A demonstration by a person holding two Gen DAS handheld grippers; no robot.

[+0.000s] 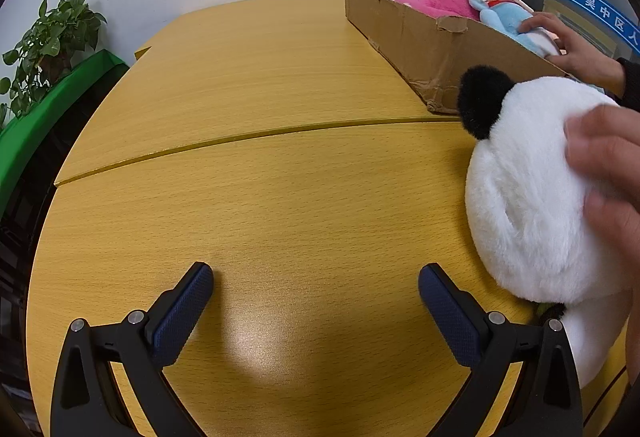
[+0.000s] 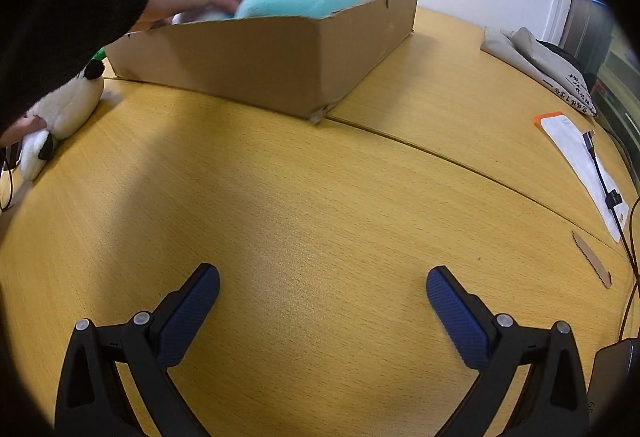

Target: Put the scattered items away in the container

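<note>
**Left wrist view: panda toy lying beside a spread claw, box ahead**

Left wrist view is showing the left claw (image 1: 316, 301) spread wide with nothing between its blue pads, hovering over bare yellow table (image 1: 280, 197). Just to the right of its right finger, a panda toy (image 1: 528, 189) is lying on the table: round, white and fluffy, with one black ear pointing away from the claw toward the box. A bare hand (image 1: 608, 173) is resting on its far right side. Ahead and to the right, a torn-edged cardboard box (image 1: 416, 49) is holding pink and blue plush toys, and a second hand (image 1: 576, 45) is reaching into it.

The right claw (image 2: 323, 297) is likewise spread and empty. Open tabletop is stretching ahead of it up to the box (image 2: 260, 65), whose near corner is pointing toward the claw. The panda (image 2: 66, 107) is lying far to the left, its long axis running toward the box.
</note>
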